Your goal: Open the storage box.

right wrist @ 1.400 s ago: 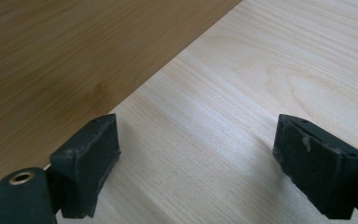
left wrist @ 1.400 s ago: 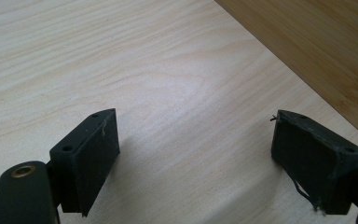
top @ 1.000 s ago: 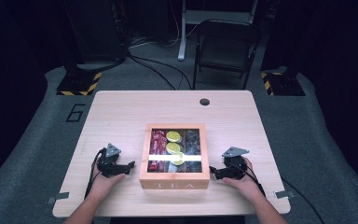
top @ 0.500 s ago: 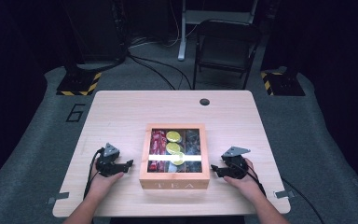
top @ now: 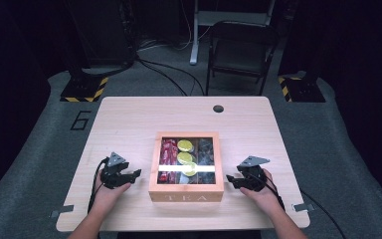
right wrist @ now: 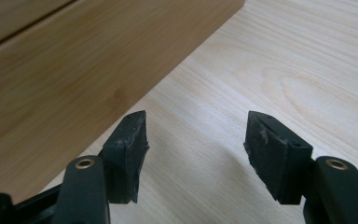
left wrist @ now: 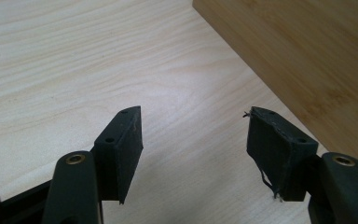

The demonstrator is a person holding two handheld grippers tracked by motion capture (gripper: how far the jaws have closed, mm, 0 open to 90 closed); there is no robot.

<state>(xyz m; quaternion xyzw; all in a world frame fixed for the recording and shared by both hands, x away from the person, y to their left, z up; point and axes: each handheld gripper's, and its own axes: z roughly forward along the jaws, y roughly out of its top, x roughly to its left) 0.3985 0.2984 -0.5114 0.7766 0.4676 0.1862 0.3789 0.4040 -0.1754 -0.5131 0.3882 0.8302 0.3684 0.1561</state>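
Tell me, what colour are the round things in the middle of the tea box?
Yellow. The round things sit in the middle compartment of the wooden tea box, clearest in the high view.

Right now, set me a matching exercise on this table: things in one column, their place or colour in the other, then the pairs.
Things:
1. left gripper
2. right gripper
3. yellow packets
4. red packets

Places or colours:
A. middle compartment of the tea box
B. on the table at the box's right side, nothing between its jaws
C. left compartment of the box
D. on the table at the box's left side, nothing between its jaws

Pairs: 1-D, 2-B, 3-A, 4-C
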